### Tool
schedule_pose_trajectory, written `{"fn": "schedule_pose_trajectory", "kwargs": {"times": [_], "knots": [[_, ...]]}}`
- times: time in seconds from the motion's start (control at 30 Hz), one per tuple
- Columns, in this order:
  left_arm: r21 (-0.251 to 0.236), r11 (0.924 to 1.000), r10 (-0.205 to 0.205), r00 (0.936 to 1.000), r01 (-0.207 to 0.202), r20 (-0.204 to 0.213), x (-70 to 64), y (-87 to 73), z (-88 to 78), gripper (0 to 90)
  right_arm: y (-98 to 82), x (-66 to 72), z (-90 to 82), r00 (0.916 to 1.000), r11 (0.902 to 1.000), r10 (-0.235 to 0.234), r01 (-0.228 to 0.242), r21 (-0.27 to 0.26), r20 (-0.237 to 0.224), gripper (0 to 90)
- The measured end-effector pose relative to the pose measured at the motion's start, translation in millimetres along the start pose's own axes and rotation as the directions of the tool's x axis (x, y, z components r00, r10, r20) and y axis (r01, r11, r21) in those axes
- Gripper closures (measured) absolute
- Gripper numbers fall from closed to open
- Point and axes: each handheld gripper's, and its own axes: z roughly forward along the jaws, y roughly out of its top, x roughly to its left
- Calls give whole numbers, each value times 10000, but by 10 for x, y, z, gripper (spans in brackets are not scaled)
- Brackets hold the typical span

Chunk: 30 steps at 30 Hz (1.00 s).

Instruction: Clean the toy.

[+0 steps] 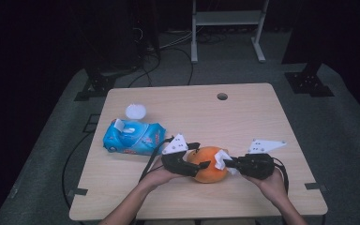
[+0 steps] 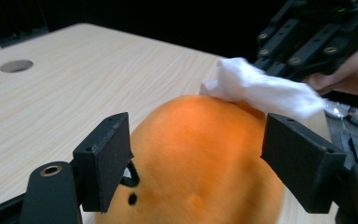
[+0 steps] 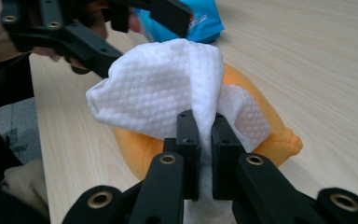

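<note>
An orange plush toy [image 1: 209,164] [image 2: 200,158] [image 3: 265,135] lies near the front middle of the wooden table [image 1: 243,117]. My left gripper [image 1: 199,156] [image 2: 203,161] comes in from the toy's left. Its jaws stand open on either side of the toy, with the pads [image 2: 105,158] beside it rather than squeezing it. My right gripper [image 1: 225,162] [image 3: 205,123] comes from the right, shut on a crumpled white wipe [image 1: 221,158] [image 2: 261,91] [image 3: 158,88]. The wipe rests on the top of the toy.
A blue pack of wipes [image 1: 133,137] [image 3: 196,18] lies at the table's left, with a small round white lid [image 1: 135,111] behind it. There is a cable hole [image 1: 222,96] [image 2: 16,66] near the far edge. A white frame [image 1: 227,18] stands on the floor beyond.
</note>
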Motion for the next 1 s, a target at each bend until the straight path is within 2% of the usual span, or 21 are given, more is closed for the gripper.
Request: {"fn": "schedule_pose_trajectory", "kwargs": {"times": [0.07,0.13,0.2,0.27,0.3,0.37,0.4,0.47,0.5,0.53,0.67,0.73,0.8,0.83,0.87,0.9,0.93,0.97,1.0], "knots": [[185,9998,-90,9998,87,179,-17,-36,34,239,-24,-12,-24,10000,10000,28,-28,35,-31,839],[155,9998,-130,9996,126,261,-43,-70,32,256,-44,-17,-52,10000,9999,45,-44,127,-73,837],[208,9997,-138,9997,134,210,-58,-76,22,257,-54,-19,-119,9996,9998,27,-21,-195,276,837],[297,9996,13,9994,-23,351,-119,-95,-12,259,-54,-48,-168,9988,9981,321,-300,-547,379,837],[297,9996,13,9994,-23,351,-119,-95,-12,260,-54,-48,-168,9988,9981,321,-300,-547,379,837],[363,9992,158,9986,-176,513,-171,-101,-45,261,-48,-55,-150,9983,9986,358,-340,-399,455,837],[361,9988,296,9976,-319,630,-205,-102,-78,260,-58,-42,-91,9988,9994,339,-335,-113,359,837],[327,9990,292,9973,-315,681,-208,-97,-100,260,-69,-29,-55,9992,9996,286,-288,63,275,837],[300,9991,289,9971,-311,702,-198,-92,-111,259,-85,-14,-23,9996,9996,207,-210,179,204,837],[177,9997,127,9982,-137,585,-157,-66,-127,226,-103,-7,-7,9998,9994,195,-197,285,71,837],[217,9997,-85,9992,77,398,-61,-31,-82,176,-150,-23,-20,9998,9985,222,-221,496,-23,838],[599,9982,-76,9989,48,466,-5,-36,-19,130,-187,-41,-43,9997,9981,250,-247,560,-56,837],[1115,9935,-311,9965,224,774,33,-77,70,123,-208,-54,-52,9995,9979,309,-302,571,-105,836],[1199,9924,-404,9947,289,944,42,-105,107,123,-208,-54,-52,9995,9979,309,-302,571,-105,836],[1219,9921,-437,9933,305,1066,44,-126,125,131,-215,-54,-49,9994,9978,309,-300,586,-131,836],[1139,9931,-419,9925,287,1152,41,-142,129,182,-222,-52,-42,9995,9977,311,-304,613,-107,836],[1029,9946,-258,9947,155,1000,23,-152,114,321,-231,-54,-37,9988,9973,467,-459,575,-140,837],[1029,9946,-258,9947,155,1000,23,-152,114,390,-231,-54,-37,9988,9973,467,-459,575,-140,837],[741,9972,21,9960,-88,890,-13,-142,79,443,-224,-57,-39,9980,9973,607,-598,436,-193,838]]}}
